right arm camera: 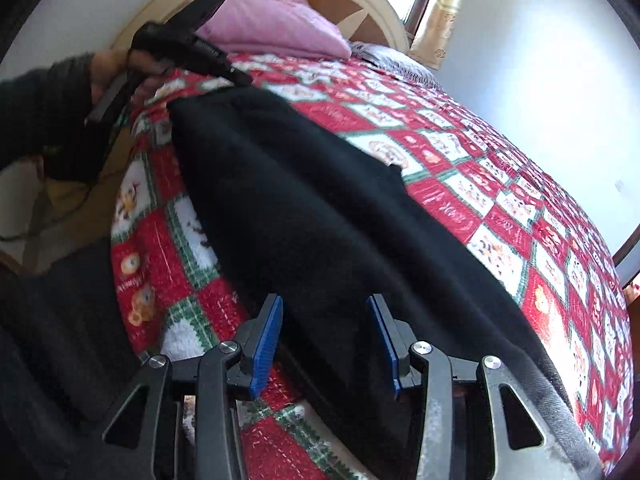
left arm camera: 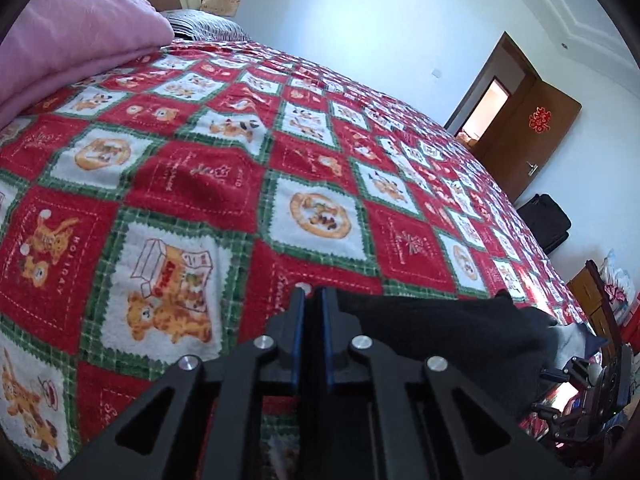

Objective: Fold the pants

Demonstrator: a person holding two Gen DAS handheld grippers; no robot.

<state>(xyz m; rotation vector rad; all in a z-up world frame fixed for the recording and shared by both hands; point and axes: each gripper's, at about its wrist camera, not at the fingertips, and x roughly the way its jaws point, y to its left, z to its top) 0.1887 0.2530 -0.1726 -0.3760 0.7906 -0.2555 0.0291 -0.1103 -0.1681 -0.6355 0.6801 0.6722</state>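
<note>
On bed [right arm camera: 500, 216], one black pants [right arm camera: 320, 216] lay flat, fuzzy. Left gripper [left arm camera: 312, 300] pinched its edge, jaws closed; right gripper [right arm camera: 324, 328] hovered half-open, holding nothing. One pink pillow [left arm camera: 80, 40].

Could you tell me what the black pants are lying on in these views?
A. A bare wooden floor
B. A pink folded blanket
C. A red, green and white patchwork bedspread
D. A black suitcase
C: the black pants are spread over the patchwork bedspread, whose red and white squares show on both sides of the fabric.
</note>
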